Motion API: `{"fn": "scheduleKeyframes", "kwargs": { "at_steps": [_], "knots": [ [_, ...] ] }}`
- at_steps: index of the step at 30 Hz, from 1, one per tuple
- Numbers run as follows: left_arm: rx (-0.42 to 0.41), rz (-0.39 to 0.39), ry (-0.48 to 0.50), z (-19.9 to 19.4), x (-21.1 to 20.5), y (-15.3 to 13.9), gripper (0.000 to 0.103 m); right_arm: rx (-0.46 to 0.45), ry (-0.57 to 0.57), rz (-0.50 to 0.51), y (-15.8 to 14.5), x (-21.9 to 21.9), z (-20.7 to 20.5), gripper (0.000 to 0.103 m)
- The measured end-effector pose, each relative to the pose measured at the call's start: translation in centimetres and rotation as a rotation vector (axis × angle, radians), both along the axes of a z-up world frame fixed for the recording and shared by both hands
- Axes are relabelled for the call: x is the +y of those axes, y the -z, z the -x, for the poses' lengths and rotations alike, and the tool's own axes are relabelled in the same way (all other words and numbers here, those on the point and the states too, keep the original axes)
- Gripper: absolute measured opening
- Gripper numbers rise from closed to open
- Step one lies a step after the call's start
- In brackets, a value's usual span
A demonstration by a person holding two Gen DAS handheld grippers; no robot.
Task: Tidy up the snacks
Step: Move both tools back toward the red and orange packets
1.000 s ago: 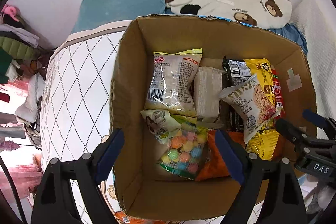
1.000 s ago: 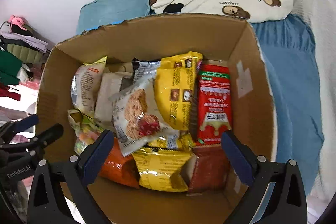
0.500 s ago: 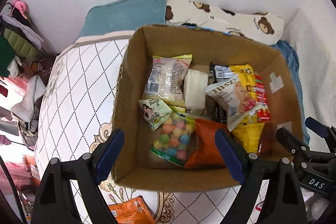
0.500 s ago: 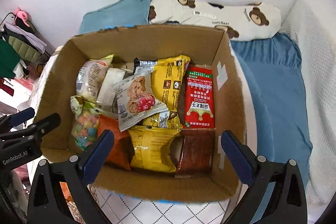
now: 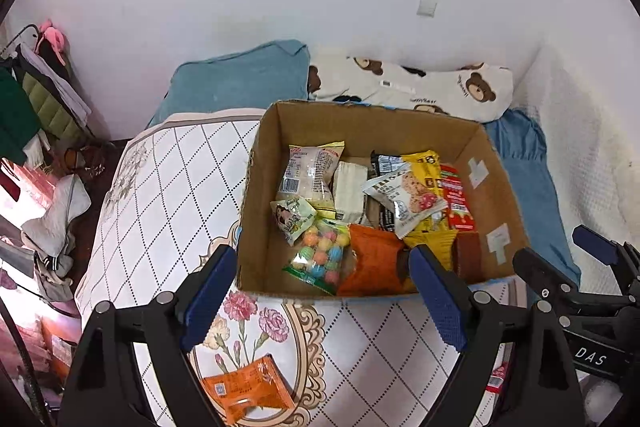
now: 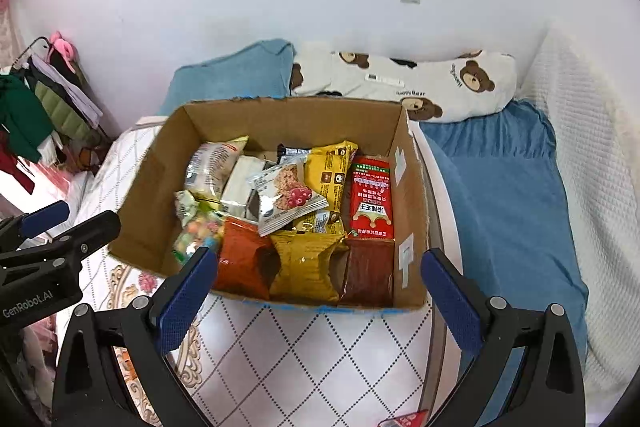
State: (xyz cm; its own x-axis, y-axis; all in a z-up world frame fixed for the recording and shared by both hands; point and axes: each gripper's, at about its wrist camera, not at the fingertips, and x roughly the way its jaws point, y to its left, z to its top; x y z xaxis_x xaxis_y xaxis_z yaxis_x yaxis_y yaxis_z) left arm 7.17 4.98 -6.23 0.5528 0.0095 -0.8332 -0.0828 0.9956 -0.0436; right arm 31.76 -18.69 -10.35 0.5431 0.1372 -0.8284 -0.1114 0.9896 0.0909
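A cardboard box (image 5: 256,211) (image 6: 152,195) sits on a quilted mattress, filled with several snack packets: a bag of coloured candy balls (image 5: 320,259), an orange pouch (image 5: 372,267) (image 6: 244,259), a yellow pouch (image 6: 304,267), a red packet (image 6: 372,199) and a cereal-bar wrapper (image 5: 408,195). A loose orange packet (image 5: 248,387) lies on the mattress in front of the box. My left gripper (image 5: 320,299) hangs open above the box's near edge, nothing between its blue pads. My right gripper (image 6: 316,299) is open too, also empty, beside the left one.
A teal pillow (image 5: 240,83) and a bear-print pillow (image 5: 416,87) lie behind the box against the white wall. A blue blanket (image 6: 512,195) spreads to the right. Clothes hang on a rack (image 5: 36,99) at far left. A red packet corner (image 6: 404,419) shows at the bottom edge.
Both grippers have pulled back and up from over the box. The whole box, the mattress in front of it and the loose orange packet have come into view. Jaws stayed open.
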Motion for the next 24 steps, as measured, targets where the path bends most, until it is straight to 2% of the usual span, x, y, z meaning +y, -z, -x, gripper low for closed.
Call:
{"fn": "scheduleKeyframes", "kwargs": {
  "at_steps": [8, 15, 19, 23, 24],
  "knots": [
    [-0.072, 0.007, 0.001, 3.9, -0.4, -2.4, 0.088, -0.092, 0.013, -0.003, -3.1, -0.5, 4.3, 0.103],
    [-0.108, 0.006, 0.000, 5.5, -0.7, -3.4, 0.088, -0.108, 0.020, -0.034, -4.2, -0.9, 6.5, 0.103],
    [-0.098, 0.007, -0.008, 5.8, -0.6, -2.8, 0.088, -0.111, 0.030, -0.053, -4.3, -1.2, 7.2, 0.103],
    [-0.049, 0.012, -0.020, 6.0, -0.4, -1.0, 0.088, -0.068, 0.030, -0.159, -3.1, -2.4, 7.6, 0.103],
    [-0.037, 0.012, -0.020, 6.0, -0.4, -0.5, 0.088, -0.050, 0.052, -0.185, -2.3, -3.2, 7.9, 0.100]
  ]
}}
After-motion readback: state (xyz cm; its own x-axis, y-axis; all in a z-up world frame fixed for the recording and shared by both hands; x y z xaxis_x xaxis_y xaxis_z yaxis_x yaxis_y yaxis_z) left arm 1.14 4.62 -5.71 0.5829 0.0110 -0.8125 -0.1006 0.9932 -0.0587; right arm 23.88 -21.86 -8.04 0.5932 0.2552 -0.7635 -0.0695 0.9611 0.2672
